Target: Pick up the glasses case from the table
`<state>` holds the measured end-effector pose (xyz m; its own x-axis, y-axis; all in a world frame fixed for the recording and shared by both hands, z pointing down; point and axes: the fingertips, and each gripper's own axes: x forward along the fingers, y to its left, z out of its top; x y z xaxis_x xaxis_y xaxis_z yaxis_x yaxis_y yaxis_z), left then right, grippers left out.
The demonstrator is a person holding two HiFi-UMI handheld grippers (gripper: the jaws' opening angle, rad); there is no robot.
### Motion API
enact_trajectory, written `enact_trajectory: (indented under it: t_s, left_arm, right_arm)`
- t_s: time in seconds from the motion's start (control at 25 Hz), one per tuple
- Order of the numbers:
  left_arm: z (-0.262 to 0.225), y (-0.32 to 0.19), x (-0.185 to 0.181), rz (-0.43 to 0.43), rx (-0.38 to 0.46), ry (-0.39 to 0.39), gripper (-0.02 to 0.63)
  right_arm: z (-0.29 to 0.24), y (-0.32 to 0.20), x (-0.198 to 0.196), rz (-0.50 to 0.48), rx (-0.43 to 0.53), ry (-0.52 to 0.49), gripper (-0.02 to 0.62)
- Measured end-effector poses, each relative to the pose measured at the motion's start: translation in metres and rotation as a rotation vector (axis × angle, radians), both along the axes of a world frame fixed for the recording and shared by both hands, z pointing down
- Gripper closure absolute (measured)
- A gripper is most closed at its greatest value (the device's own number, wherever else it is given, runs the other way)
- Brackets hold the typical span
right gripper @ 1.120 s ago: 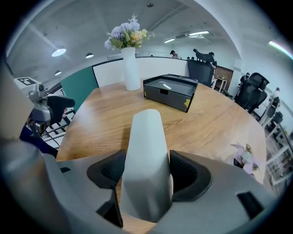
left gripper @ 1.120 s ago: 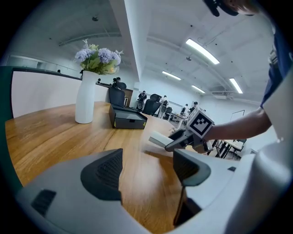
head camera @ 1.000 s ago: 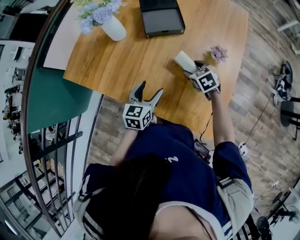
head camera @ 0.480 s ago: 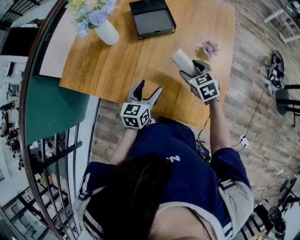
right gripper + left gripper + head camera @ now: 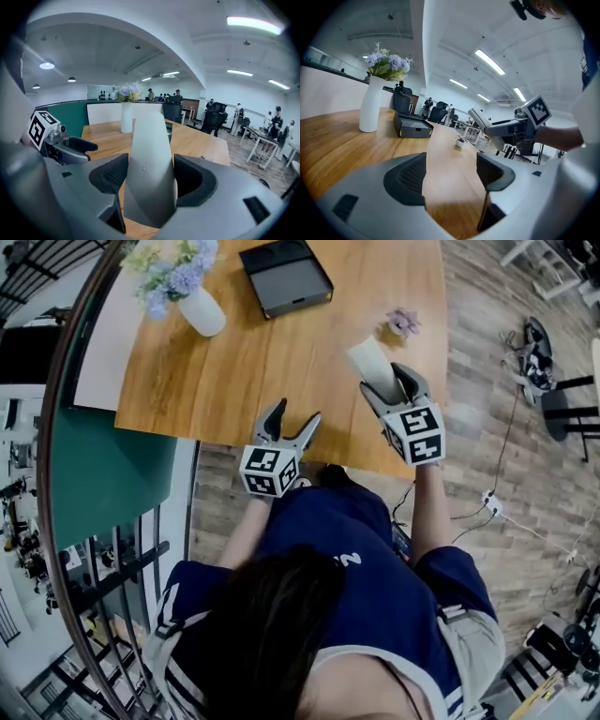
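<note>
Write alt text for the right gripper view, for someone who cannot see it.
The right gripper clamps a grey glasses case that points away from the camera over a wooden table. Behind it stands a white vase of flowers; the left gripper shows at left.

Wooden table (image 5: 281,371) bears vase (image 5: 202,313), black box (image 5: 285,276), small flower (image 5: 404,322).
</note>
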<state>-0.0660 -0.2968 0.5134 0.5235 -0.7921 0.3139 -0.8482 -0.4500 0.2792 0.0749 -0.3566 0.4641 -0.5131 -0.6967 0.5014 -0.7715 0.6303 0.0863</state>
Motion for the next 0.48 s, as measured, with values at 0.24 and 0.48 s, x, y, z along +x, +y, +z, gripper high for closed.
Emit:
enact_trajectory:
  t_s: [0.24, 0.48]
  left_arm:
    - [-0.019, 0.012, 0.000, 0.026, 0.052, 0.013, 0.273]
    - [-0.029, 0.028, -0.002, 0.040, 0.088, 0.000, 0.273]
  right_arm:
    - [-0.016, 0.034, 0.017, 0.142, 0.085, -0.051, 0.281]
    - [-0.016, 0.076, 0.035, 0.286, 0.166, -0.118, 0.281]
